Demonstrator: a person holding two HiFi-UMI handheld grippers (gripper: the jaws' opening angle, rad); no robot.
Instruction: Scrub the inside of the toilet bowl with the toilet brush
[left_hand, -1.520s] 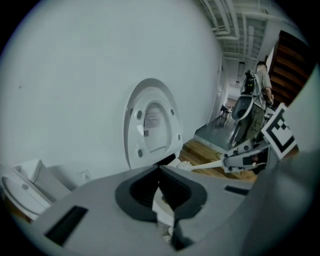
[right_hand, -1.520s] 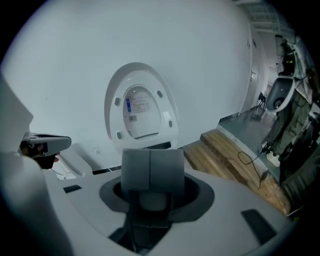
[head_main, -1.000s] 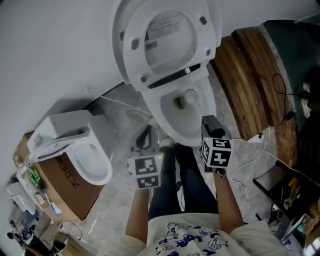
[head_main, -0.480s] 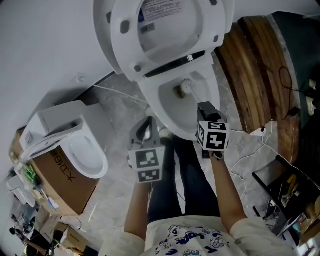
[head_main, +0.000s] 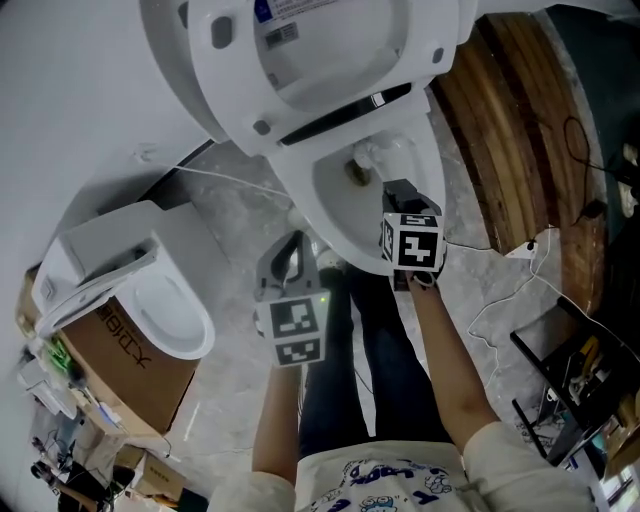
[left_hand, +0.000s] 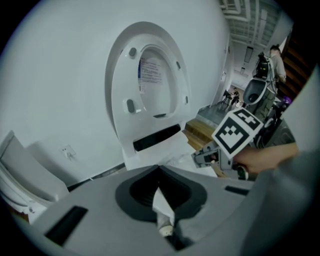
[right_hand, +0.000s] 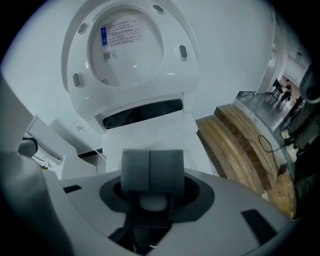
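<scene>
The toilet brush (head_main: 377, 157) is resting with its white head inside the toilet bowl (head_main: 335, 215), beside the drain. My right gripper (head_main: 398, 192) is clamping its handle above the bowl's front rim. My left gripper (head_main: 294, 245) is hovering just beside the bowl, its 2 jaws closed on nothing. The seat (head_main: 300, 60) is standing raised.

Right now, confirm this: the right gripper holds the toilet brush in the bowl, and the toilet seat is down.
Not down: the toilet seat is raised, leaning back, as the head view shows. The right gripper does hold the toilet brush in the bowl.
</scene>
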